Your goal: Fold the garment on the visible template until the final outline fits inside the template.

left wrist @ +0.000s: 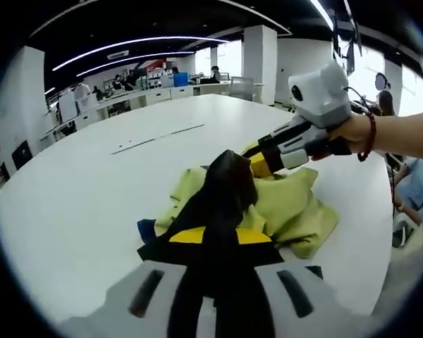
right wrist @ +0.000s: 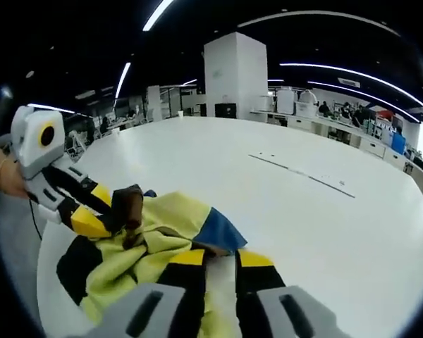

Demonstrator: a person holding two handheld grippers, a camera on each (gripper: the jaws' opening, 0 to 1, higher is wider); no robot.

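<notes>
On the near part of the round white table (left wrist: 92, 183) lies the crumpled yellow, black and blue soft fabric garment (left wrist: 289, 204), both grippers on it: left gripper (left wrist: 215, 243) pinches black cloth, right gripper (right wrist: 215, 264) pinches yellow. Light, limp stuff; edges and corners look the best holds.

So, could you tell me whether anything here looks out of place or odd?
Yes: the garment lies crumpled in a heap on the white table, not flat, with both the left gripper and the right gripper pinching its fabric.
</notes>
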